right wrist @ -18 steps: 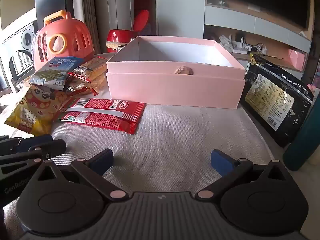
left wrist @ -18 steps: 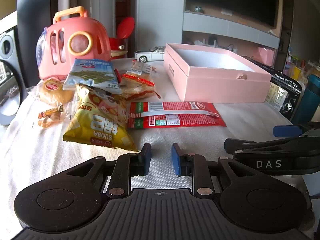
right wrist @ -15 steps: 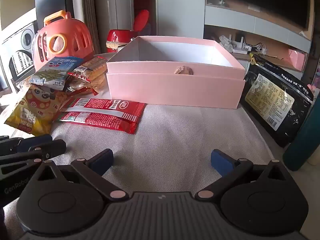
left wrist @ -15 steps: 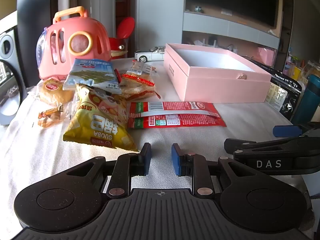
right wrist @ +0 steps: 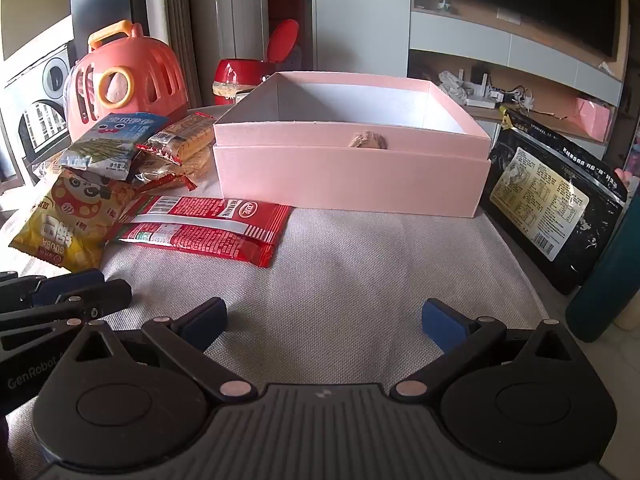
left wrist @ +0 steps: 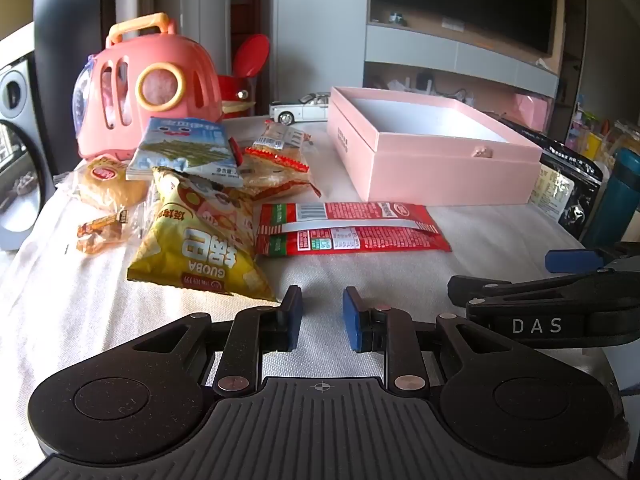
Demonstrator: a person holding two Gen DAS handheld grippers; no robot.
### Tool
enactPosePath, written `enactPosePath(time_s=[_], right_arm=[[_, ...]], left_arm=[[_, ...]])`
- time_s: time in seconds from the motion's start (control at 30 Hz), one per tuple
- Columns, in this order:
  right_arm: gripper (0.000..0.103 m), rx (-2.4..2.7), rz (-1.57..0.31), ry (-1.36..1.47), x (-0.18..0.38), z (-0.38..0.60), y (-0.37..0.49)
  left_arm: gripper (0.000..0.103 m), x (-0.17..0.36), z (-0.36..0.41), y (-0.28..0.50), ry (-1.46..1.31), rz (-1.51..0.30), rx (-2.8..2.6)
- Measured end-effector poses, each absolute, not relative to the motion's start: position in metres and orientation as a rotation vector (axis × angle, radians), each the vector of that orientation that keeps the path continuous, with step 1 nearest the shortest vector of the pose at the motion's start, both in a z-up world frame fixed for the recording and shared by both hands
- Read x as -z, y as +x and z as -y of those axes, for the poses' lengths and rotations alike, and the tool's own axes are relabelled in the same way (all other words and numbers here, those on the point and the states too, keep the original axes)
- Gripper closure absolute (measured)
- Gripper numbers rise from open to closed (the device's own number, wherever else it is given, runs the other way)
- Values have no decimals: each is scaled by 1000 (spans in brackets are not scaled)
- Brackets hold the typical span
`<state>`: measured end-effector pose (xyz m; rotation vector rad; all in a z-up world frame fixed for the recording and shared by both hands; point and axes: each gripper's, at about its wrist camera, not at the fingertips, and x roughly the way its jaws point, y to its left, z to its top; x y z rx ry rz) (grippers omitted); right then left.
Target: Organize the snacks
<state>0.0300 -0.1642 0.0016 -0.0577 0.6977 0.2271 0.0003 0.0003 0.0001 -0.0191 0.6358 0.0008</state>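
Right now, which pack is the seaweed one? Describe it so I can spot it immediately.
Start at the open pink box and look to its left, to the snack pile in front of the orange-pink toy carrier. The seaweed pack lies at the back of the pile, overlapping the yellow chip bag. It is the only blue-and-white wrapper, printed with green strips.
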Motion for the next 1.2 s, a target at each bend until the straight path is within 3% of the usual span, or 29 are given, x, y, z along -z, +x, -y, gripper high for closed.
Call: enactPosePath(time_s=[1.2], right_arm=[[0,-242,-695,-31,-4,165,23]], left_arm=[[76,0,1,-6,-19,-636,-5]])
